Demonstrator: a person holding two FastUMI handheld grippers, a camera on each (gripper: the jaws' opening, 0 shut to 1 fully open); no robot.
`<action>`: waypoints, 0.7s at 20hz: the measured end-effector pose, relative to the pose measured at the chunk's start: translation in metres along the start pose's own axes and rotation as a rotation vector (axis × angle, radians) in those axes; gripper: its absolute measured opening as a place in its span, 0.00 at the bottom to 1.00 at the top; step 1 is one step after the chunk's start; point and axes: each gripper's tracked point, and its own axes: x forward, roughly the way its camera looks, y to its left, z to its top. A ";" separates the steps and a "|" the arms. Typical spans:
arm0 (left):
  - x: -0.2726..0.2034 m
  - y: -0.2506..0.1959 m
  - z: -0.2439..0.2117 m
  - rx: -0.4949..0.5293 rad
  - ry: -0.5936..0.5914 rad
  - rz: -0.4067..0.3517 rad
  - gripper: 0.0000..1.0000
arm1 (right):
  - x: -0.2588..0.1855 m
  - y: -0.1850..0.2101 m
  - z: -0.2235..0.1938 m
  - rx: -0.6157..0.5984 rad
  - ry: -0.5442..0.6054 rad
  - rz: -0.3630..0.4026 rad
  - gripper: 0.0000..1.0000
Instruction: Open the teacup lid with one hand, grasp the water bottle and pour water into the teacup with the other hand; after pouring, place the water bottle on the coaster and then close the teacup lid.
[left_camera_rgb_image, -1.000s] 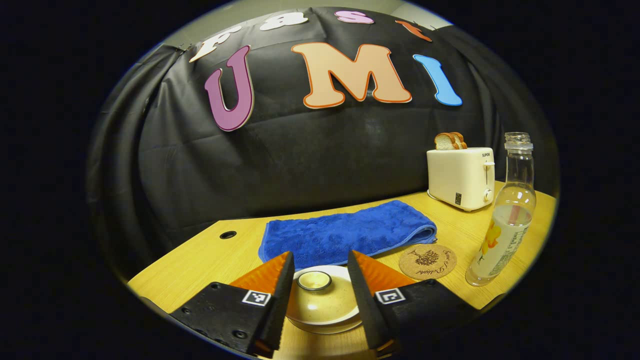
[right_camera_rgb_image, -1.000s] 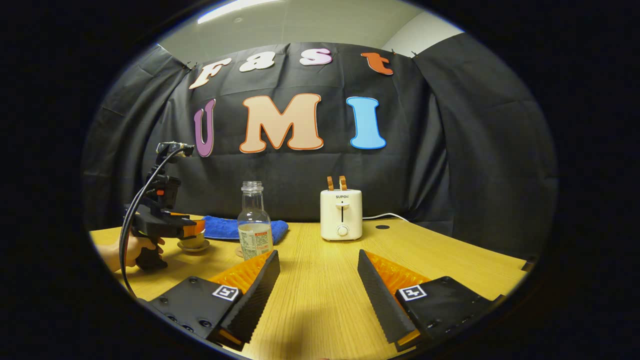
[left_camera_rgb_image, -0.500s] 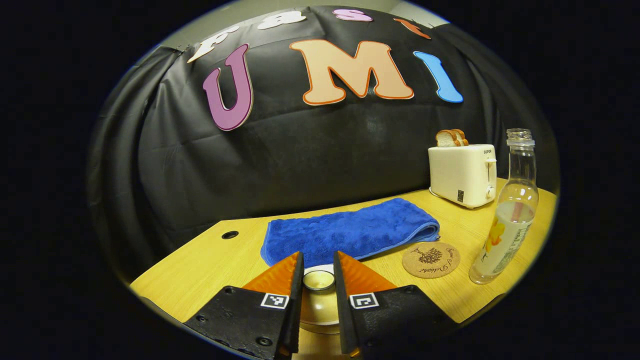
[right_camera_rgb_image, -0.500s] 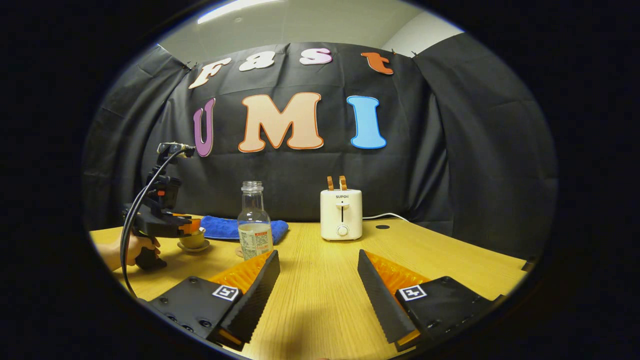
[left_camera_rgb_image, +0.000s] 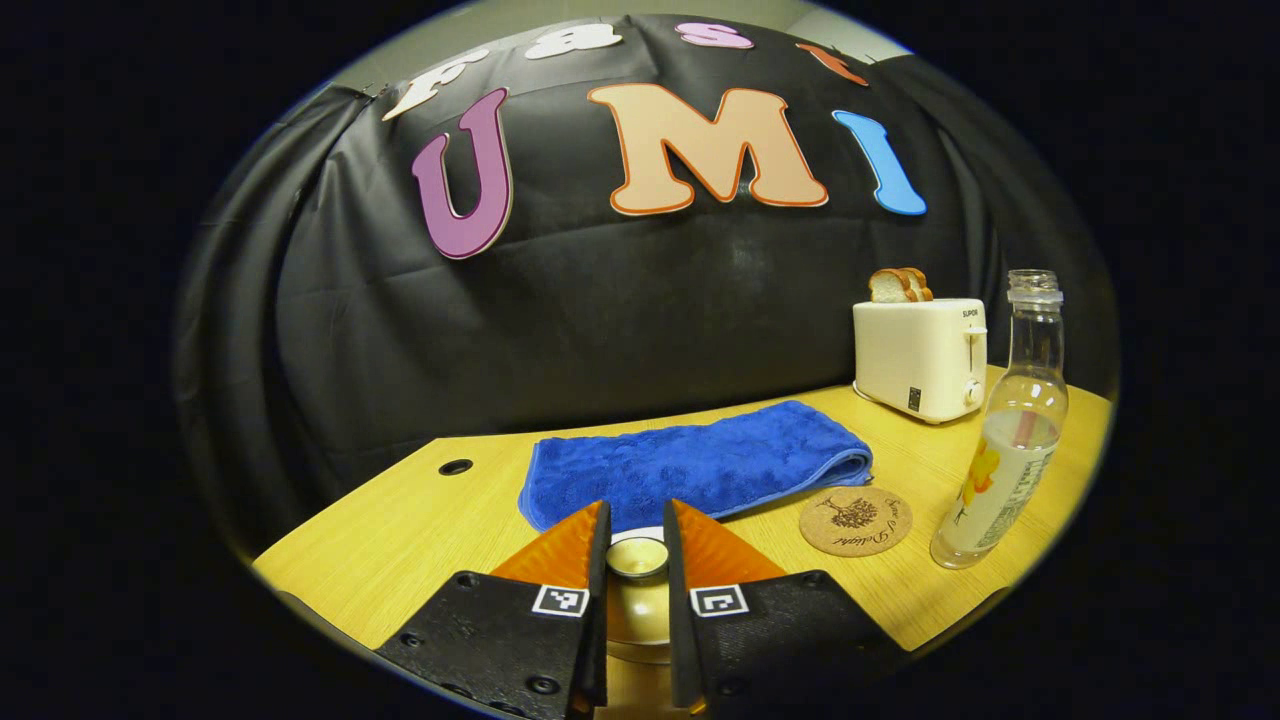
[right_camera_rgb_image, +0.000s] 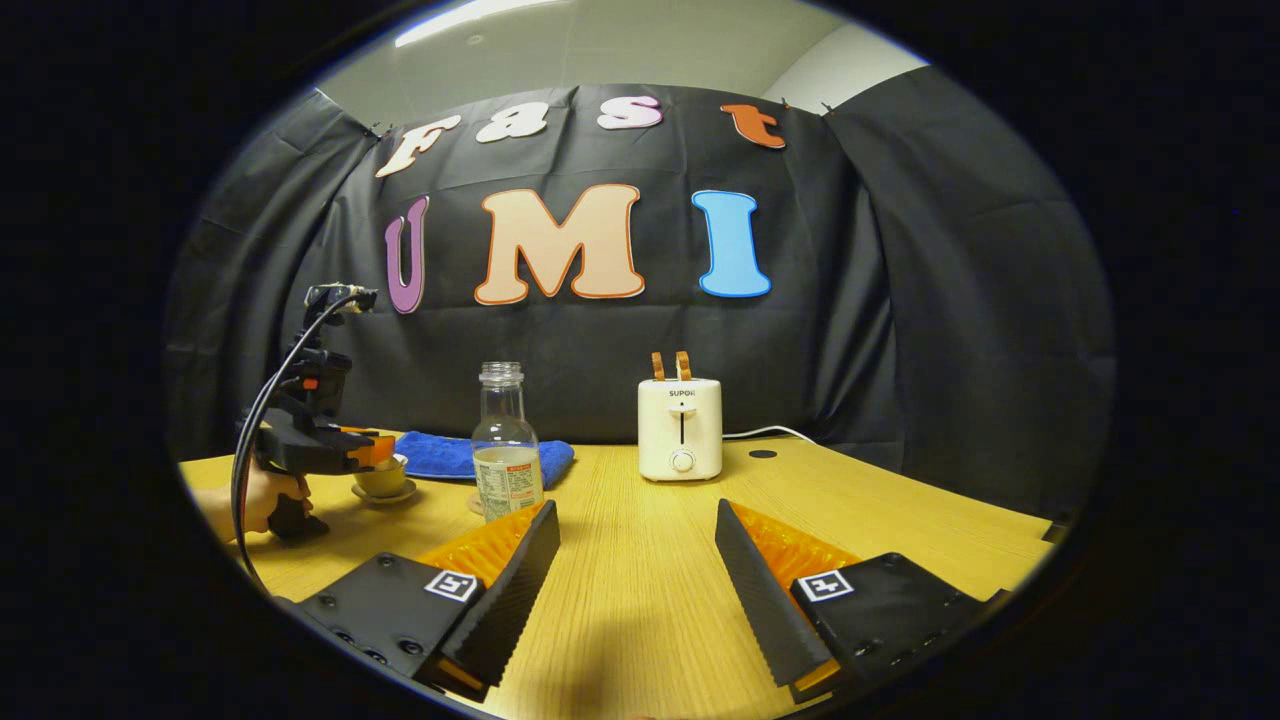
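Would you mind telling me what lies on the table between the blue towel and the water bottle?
In the left gripper view, a round cork coaster lies flat between the blue towel and the water bottle, touching neither one.

Cream ceramic teacup lid (left_camera_rgb_image: 637, 560) pinched above cup; uncapped clear part-full water bottle (left_camera_rgb_image: 1003, 440) upright beside round cork coaster (left_camera_rgb_image: 855, 521), table's right edge.

Each tool (right_camera_rgb_image: 632, 560) has 2 ribbed fingers (right_camera_rgb_image: 505, 590) bearing square markers.
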 end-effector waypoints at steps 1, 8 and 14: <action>-0.003 0.001 0.001 -0.006 -0.003 0.004 0.22 | -0.001 0.001 0.000 0.000 -0.001 0.006 0.99; -0.035 0.006 0.029 -0.042 -0.102 0.005 0.22 | 0.007 0.030 0.000 0.006 0.002 0.102 1.00; -0.090 0.012 0.035 -0.061 -0.158 -0.026 0.22 | 0.033 0.077 -0.005 0.011 0.013 0.206 0.96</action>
